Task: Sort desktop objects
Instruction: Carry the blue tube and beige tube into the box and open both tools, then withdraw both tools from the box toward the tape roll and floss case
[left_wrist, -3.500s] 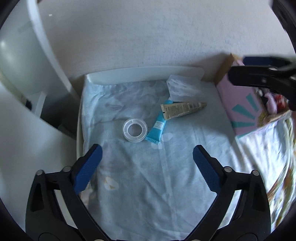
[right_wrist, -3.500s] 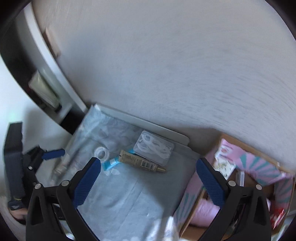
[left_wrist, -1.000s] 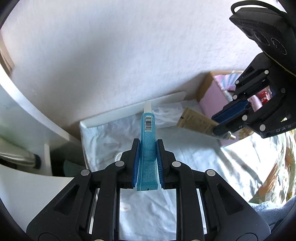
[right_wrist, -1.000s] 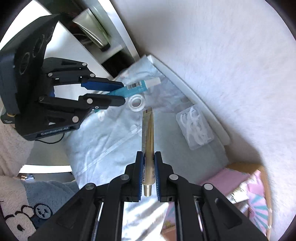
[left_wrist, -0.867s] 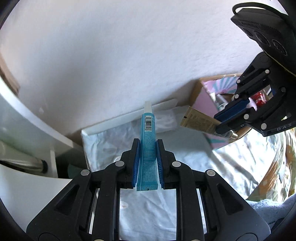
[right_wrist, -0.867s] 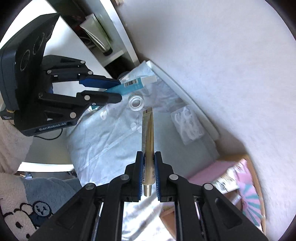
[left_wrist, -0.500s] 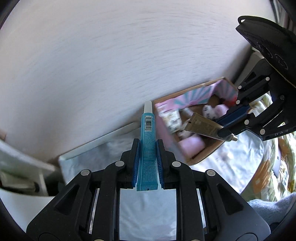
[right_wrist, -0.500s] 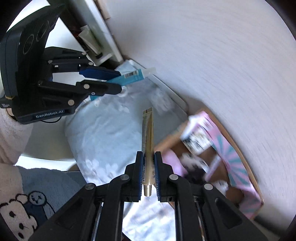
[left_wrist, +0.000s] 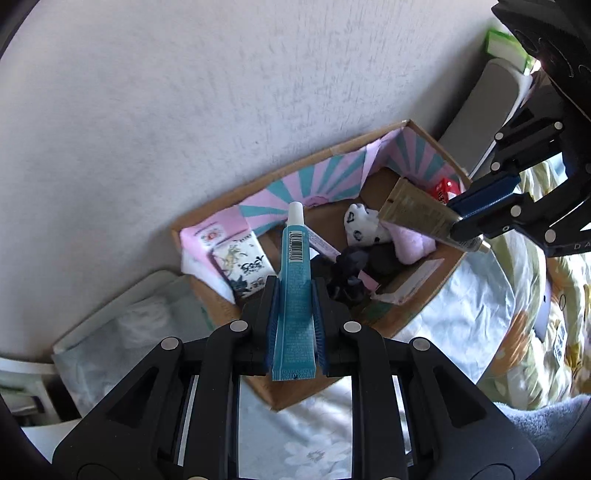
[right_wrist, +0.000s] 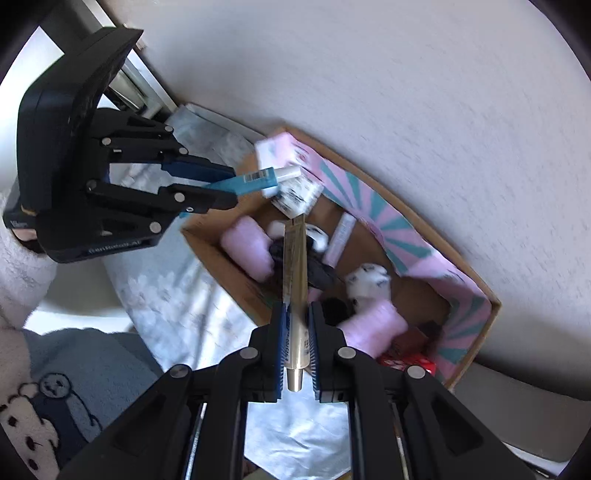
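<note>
My left gripper (left_wrist: 295, 299) is shut on a blue tube (left_wrist: 294, 273) with a white cap and holds it above the near left part of a cardboard box (left_wrist: 421, 295) with a pink and teal lining. My right gripper (right_wrist: 296, 314) is shut on a gold tube (right_wrist: 294, 273) and holds it over the same box (right_wrist: 476, 328). The right gripper and gold tube also show in the left wrist view (left_wrist: 417, 214), at the box's right side. The left gripper with the blue tube shows in the right wrist view (right_wrist: 243, 183), at the box's left corner.
The box holds pink rolls (right_wrist: 245, 247), white and dark soft items (left_wrist: 364, 223), small printed packets (left_wrist: 243, 266) and a red pack (right_wrist: 410, 362). It stands against a white wall on a pale floral cloth (left_wrist: 469, 314). A white tray edge (left_wrist: 110, 306) lies to the left.
Both grippers picked the tubes off the cloth and carried them right, from over the tray to above the box. The box now fills the middle of both views.
</note>
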